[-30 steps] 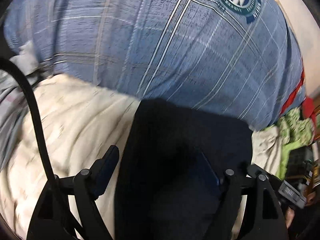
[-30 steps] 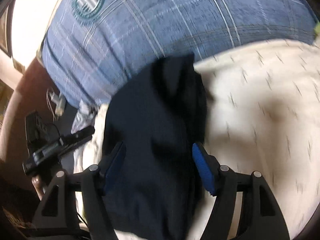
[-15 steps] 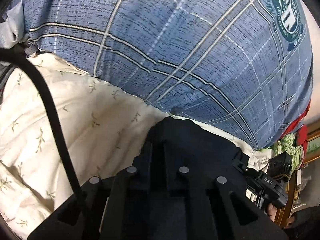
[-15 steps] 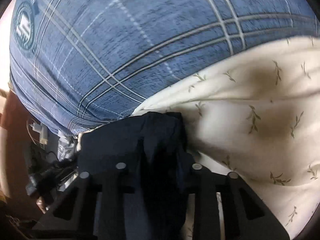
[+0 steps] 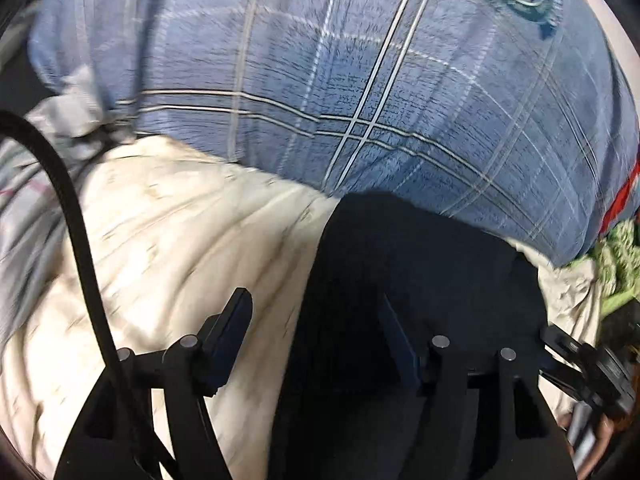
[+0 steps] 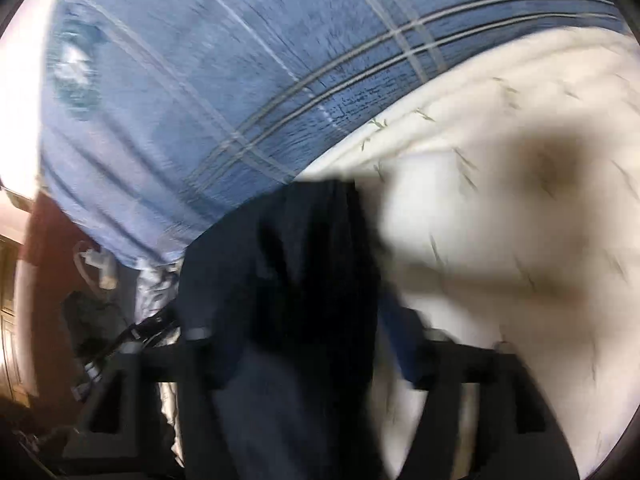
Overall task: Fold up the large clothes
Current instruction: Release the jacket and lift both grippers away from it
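A dark navy garment (image 5: 420, 264) lies bunched on the cream leaf-print sheet (image 5: 180, 240), in front of a blue plaid quilt (image 5: 360, 80). In the left wrist view my left gripper (image 5: 316, 328) has its jaws opening. Its left pad is over the sheet, its right pad is over the garment, and the cloth edge lies between them unpressed. In the blurred right wrist view the same garment (image 6: 304, 264) reaches back between the jaws of my right gripper (image 6: 304, 336), which are also opening. Cloth covers the left finger there, and the blue right pad (image 6: 400, 344) stands clear of the cloth.
A black cable (image 5: 76, 220) arcs across the left of the left wrist view. Grey cloth (image 5: 68, 120) is bunched at the far left and green fabric (image 5: 616, 252) at the right. The other gripper and a hand (image 5: 592, 380) show at the lower right. A white plug (image 6: 96, 268) lies beside the bed.
Half a second ago both grippers were shut on the dark garment's edge. Now both pairs of jaws have spread apart again and both views have pulled back slightly.
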`<state>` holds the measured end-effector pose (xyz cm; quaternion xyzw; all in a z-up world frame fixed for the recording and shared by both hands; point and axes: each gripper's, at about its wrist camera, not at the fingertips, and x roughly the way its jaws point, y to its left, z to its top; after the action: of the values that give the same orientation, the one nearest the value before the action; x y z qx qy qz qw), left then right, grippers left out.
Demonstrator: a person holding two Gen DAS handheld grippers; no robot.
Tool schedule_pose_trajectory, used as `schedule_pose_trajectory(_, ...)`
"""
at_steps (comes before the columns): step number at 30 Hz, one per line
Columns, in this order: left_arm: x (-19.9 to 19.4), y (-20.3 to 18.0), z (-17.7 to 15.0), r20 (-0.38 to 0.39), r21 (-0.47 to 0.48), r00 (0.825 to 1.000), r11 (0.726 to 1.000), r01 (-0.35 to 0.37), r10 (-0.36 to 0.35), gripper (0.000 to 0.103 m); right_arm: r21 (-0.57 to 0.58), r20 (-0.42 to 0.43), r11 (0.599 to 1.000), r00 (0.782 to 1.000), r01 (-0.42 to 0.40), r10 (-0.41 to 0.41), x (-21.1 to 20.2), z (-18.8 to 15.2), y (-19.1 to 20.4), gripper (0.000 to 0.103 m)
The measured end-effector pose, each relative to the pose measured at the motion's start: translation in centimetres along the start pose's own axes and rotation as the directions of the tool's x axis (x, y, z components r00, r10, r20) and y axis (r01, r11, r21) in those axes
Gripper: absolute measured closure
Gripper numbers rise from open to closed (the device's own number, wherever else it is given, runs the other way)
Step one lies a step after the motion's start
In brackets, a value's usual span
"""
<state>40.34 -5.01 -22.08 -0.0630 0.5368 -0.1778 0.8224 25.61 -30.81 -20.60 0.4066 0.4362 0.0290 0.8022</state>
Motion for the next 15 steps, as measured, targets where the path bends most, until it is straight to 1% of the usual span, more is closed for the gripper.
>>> schedule_pose_trajectory(2,-1.7,-0.8,-2.2,0.023,0.04,0.999,0.999,-0.037,0.036,0.035,-0.002,0.023,1.0,1.0,-0.017,0.017,-1.6,-2.6,0.0,0.036)
schedule_pose_trajectory(4,-4.0,-0.7,-5.4,0.066,0.073,0.994,0.993,-0.094,0.089,0.032,-0.012,0.033,1.0,0.999,-0.009,0.01,-2.6,-5.8,-0.2,0.036)
schedule_pose_trajectory(5,-5.0,-0.9,-7.3,0.092,0.082,0.988,0.988,-0.132,0.124,0.031,-0.028,0.032,1.0,0.999,0.01,-0.009,-2.8,-6.9,-0.2,0.036)
schedule_pose_trajectory(6,-5.6,-1.1,-8.6,0.107,0.088,0.984,0.985,-0.15,0.14,0.03,-0.052,0.038,0.998,0.998,0.046,-0.044,-2.9,-8.5,0.2,0.036)
schedule_pose_trajectory(7,-6.2,-1.2,-10.1,0.116,0.097,0.982,0.982,-0.16,0.149,0.029,-0.073,0.033,0.995,0.997,0.066,-0.064,-3.5,-8.6,-0.5,0.036)
schedule_pose_trajectory(9,-7.4,-0.7,-12.7,0.111,0.103,0.983,0.982,-0.156,0.145,0.029,-0.123,0.02,0.987,0.994,0.107,-0.105,-3.9,-10.4,-0.7,0.036)
schedule_pose_trajectory(11,-7.9,-0.2,-15.5,0.098,0.1,0.983,0.981,-0.163,0.154,0.029,-0.145,0.001,0.98,0.99,0.138,-0.139,-4.0,-12.3,-1.0,0.036)
schedule_pose_trajectory(13,-8.3,0.7,-18.0,0.087,0.071,0.985,0.985,-0.156,0.15,0.028,-0.159,-0.009,0.974,0.987,0.159,-0.163,-3.7,-13.8,-1.3,0.036)
schedule_pose_trajectory(15,-8.6,1.2,-19.5,0.08,0.041,0.987,0.989,-0.145,0.141,0.029,-0.19,0.01,0.963,0.981,0.19,-0.192,-3.9,-14.5,-1.1,0.036)
